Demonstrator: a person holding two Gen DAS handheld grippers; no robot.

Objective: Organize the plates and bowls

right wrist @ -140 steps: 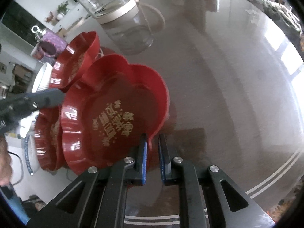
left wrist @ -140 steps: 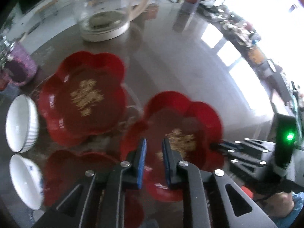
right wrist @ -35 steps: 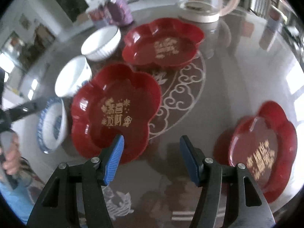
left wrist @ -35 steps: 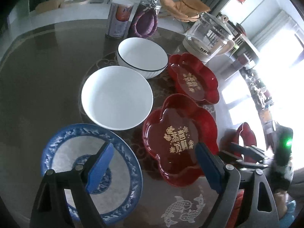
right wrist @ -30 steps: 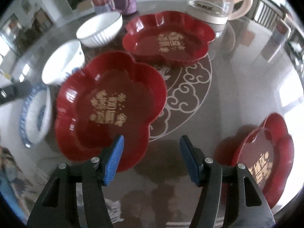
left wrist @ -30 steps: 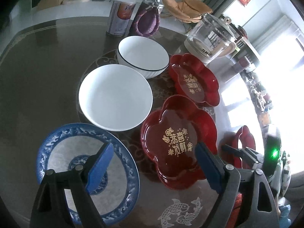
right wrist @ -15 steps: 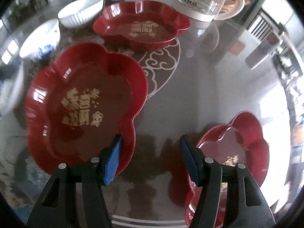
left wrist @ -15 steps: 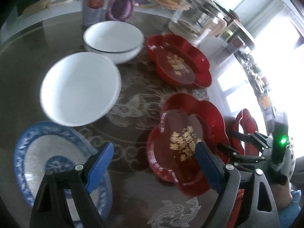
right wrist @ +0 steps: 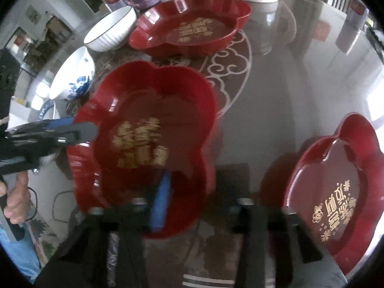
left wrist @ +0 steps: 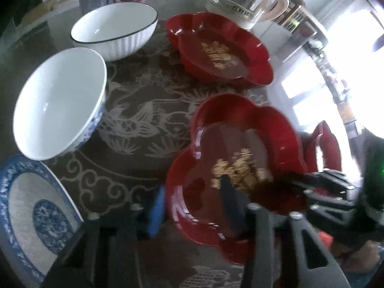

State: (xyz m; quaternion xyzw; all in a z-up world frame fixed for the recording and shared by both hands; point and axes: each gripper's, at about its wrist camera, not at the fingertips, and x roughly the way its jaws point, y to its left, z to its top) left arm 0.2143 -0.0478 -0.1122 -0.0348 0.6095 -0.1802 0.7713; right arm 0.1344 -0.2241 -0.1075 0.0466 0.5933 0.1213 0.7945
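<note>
two grippers meet on one dish. nearest us, the left gripper (left wrist: 192, 206) straddles the near-left rim of the middle red plate (left wrist: 240, 158): one blue pad outside the wall, the dark one inside over the gold lettering. its jaws have just been closing, and with the motion blur we cannot tell whether the pads already press the rim. the right gripper (right wrist: 192, 199) straddles the opposite edge of that same plate (right wrist: 148, 129), its blue pad inside the well and its other finger outside the wall; its jaws have just been closing as well, and again we cannot tell if they bite. in the left view, the right gripper's dark fingers (left wrist: 319, 180) reach in across the plate's right lobe.

we count three red flower-shaped plates: the middle one between the grippers, on the patterned centre of the glossy table (right wrist: 288, 91); a second (right wrist: 336, 192) well apart to the right of it; a third (left wrist: 220, 50) farther back. the lobed plates have no clear long axis; all three lie face up.

to the left we count one blue-rimmed plate (left wrist: 31, 211), then two white bowls: a blue-patterned one (left wrist: 60, 103) leaning on its side, and beyond it a ribbed, dark-rimmed one (left wrist: 115, 28) upright.

farthest stands one glass kettle (left wrist: 247, 2).
</note>
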